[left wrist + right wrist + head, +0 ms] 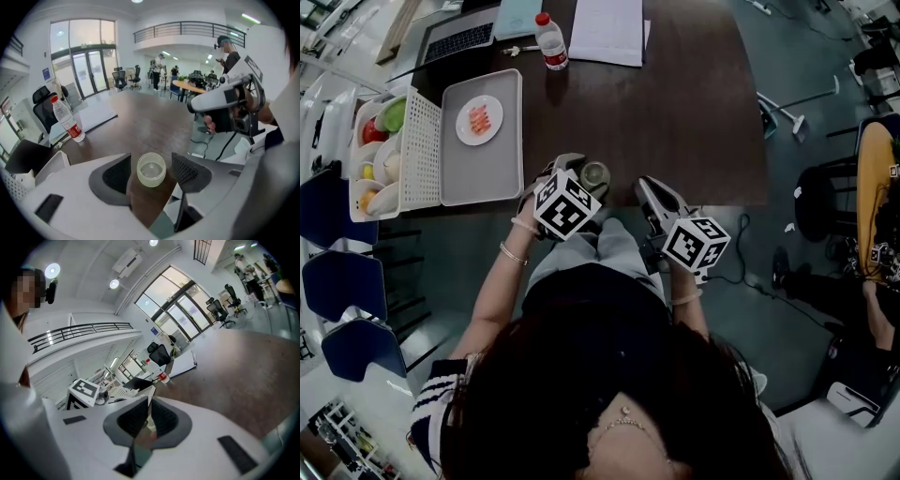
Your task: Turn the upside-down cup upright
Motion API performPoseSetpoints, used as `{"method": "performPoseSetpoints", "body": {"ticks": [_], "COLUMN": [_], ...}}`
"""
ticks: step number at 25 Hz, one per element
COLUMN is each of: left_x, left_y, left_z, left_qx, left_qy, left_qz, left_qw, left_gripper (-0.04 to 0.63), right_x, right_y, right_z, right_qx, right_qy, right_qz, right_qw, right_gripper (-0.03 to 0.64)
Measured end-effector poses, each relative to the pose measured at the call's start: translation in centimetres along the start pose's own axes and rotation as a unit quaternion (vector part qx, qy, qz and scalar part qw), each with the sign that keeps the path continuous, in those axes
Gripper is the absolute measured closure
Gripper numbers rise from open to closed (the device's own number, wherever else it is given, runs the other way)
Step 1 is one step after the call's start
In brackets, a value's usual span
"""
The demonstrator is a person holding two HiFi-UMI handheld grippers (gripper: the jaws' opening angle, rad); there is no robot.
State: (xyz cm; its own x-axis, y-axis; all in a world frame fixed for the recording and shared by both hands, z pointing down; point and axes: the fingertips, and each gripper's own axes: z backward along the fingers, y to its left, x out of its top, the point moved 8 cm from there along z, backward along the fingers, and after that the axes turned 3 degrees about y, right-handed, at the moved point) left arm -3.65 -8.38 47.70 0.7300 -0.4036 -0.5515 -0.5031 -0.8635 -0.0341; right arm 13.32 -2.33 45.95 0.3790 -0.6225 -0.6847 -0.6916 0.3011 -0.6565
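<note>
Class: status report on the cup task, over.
Left hand-held gripper open above cup. Right hand-held gripper shut, empty. Cup looks upright, near table edge. Nothing blocking.

1. Head view: the left gripper [583,176] has its jaws hidden beneath its own marker cube [567,205].
2. The laptop [455,37] and a paper sheet [607,28] are cut off at the top edge.
3. The food on the round plate [479,120] is too small to identify.

Cup [594,174] at table [684,122] near edge, bottle [550,42] behind
</note>
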Motion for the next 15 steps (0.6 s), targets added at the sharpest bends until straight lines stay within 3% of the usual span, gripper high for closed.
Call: {"method": "performPoseSetpoints", "body": {"ticks": [5, 12, 15], "left_x": [0.3, 0.4, 0.1], "left_y": [0.1, 0.4, 0.7], "left_z": [3.2, 6.9, 7.8], "left_qx": [0.043, 0.072, 0.092], "left_qy": [-0.079, -0.184, -0.202], "left_qz": [0.038, 0.098, 0.114], "left_qw": [0.9952, 0.9755, 0.9684], "left_gripper": [0.379, 0.461, 0.496], "right_x": [0.1, 0.5, 0.8], "right_y": [0.3, 1.4, 1.8], "right_z": [-0.4, -1.1, -1.4], "right_qx": [0.009, 0.013, 0.008], "right_qy": [0.005, 0.013, 0.009], "right_qz": [0.008, 0.048, 0.068], "right_qw": [1.0, 0.999, 0.998], "right_gripper": [0.581, 0.581, 0.581]}}
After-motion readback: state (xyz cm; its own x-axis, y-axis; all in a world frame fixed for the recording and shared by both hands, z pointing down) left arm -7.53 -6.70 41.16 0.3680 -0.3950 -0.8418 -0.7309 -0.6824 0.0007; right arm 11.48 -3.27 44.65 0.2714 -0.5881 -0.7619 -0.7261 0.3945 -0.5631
